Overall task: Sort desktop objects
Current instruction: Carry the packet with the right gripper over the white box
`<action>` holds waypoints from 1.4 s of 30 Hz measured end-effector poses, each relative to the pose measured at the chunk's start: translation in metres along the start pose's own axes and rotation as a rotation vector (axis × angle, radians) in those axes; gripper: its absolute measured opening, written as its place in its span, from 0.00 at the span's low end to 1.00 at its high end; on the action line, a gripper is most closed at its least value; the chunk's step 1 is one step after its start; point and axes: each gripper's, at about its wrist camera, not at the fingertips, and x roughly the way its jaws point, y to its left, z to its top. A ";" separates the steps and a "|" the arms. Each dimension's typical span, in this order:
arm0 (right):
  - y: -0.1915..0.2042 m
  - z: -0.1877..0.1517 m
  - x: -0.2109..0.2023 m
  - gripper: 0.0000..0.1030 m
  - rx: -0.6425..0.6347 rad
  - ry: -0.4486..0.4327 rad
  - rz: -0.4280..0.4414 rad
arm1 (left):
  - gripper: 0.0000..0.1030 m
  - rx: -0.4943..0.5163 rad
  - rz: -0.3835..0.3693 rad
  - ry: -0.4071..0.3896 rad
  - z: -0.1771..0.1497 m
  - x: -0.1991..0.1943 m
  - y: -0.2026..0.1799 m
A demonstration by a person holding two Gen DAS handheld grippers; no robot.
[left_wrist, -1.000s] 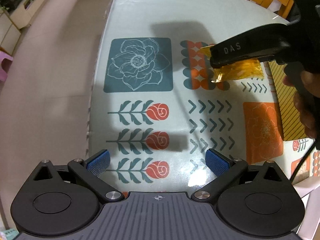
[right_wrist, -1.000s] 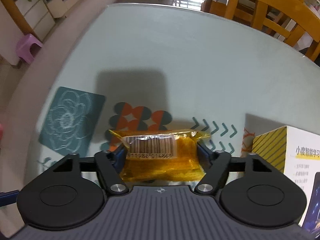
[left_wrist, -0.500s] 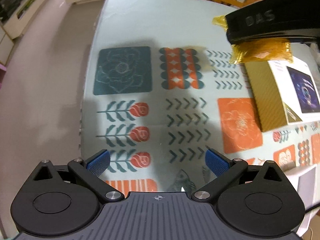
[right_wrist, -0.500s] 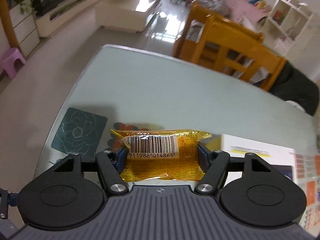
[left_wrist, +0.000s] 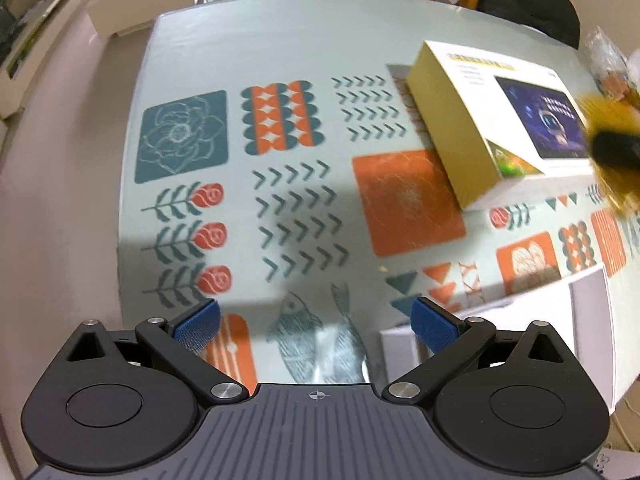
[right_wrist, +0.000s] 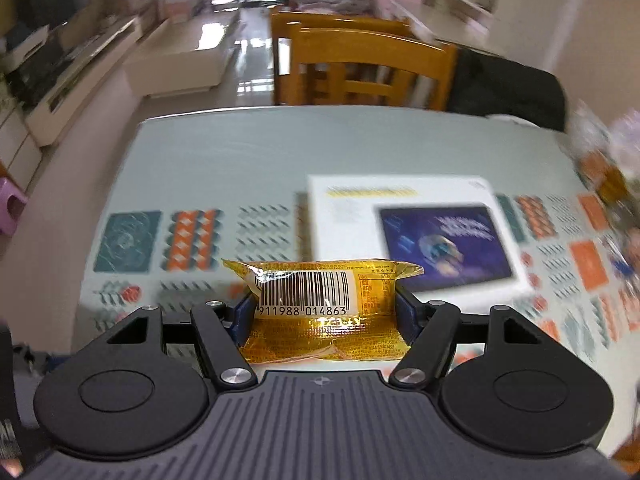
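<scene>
Right hand-held gripper (right_wrist: 324,312) pinches a yellow snack packet (right_wrist: 320,312) above the patterned table (left_wrist: 248,52); left hand-held gripper (left_wrist: 316,320) spread.

Right gripper (left_wrist: 614,152) and its yellow packet (left_wrist: 608,110) are smearing at frame edge; table clutter (right_wrist: 608,168) is blurring, unidentifiable.

Even indoor light falls on the glossy patterned tabletop (left_wrist: 304,208), where a soft dark shadow lies across the middle and a faint sheen shows near the bottom. Fisheye bending curves the table edges in both views. The right wrist view is motion-blurred, smearing the white rectangular cardboard box (right_wrist: 352,216), while the amber plastic snack packet (right_wrist: 320,308) stays sharp.
</scene>
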 end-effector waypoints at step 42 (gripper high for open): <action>-0.087 -0.189 0.033 1.00 -0.110 0.259 0.194 | 1.00 -0.221 0.241 -0.025 -0.119 -0.075 -0.074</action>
